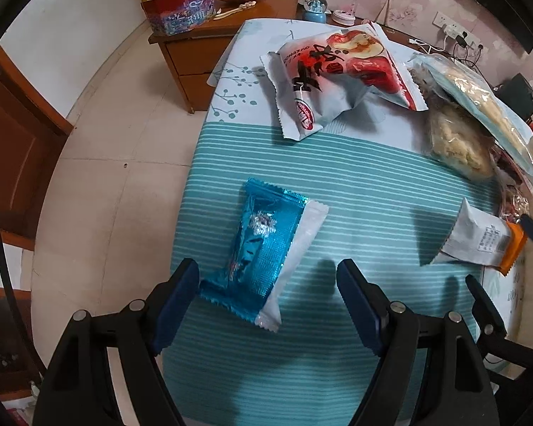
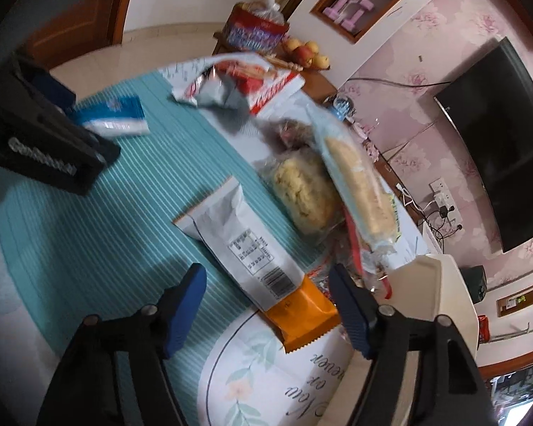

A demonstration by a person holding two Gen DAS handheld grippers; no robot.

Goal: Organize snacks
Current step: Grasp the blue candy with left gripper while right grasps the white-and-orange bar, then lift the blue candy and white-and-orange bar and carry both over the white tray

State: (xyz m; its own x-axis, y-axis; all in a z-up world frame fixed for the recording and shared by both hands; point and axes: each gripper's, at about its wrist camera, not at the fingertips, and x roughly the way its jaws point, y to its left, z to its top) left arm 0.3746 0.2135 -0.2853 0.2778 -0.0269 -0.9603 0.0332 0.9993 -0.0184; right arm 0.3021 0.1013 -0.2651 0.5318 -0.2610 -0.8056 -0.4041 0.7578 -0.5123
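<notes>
1. Snacks are all over the counter (image 1: 373,184), so honestly this looks like early days. From the left wrist view: a blue foil packet (image 1: 256,248) lies flat on the striped cloth, lapped over a white packet (image 1: 295,259). The left gripper (image 1: 268,301) is right above them, jaws apart, the near end of the blue packet sitting between the pads but nothing pinching it yet as far as I can see. Further back there's a red-and-white bag (image 1: 337,78) lying loose, and a heap of clear bags (image 1: 472,120) off to the right edge. Nothing looks sorted.

2. Right wrist view (bit blurry): the right gripper (image 2: 268,305) has its jaws apart too, hovering around the orange end of a white-and-orange packet (image 2: 266,248), not clamped on it. The clear bags with yellowish snacks (image 2: 337,184) are piled just beside it. There's a cream container (image 2: 440,291) near the right side; can't tell if anything's in it.

3. My read: both grabs are only being set up, and pretty much every packet still needs a home.
</notes>
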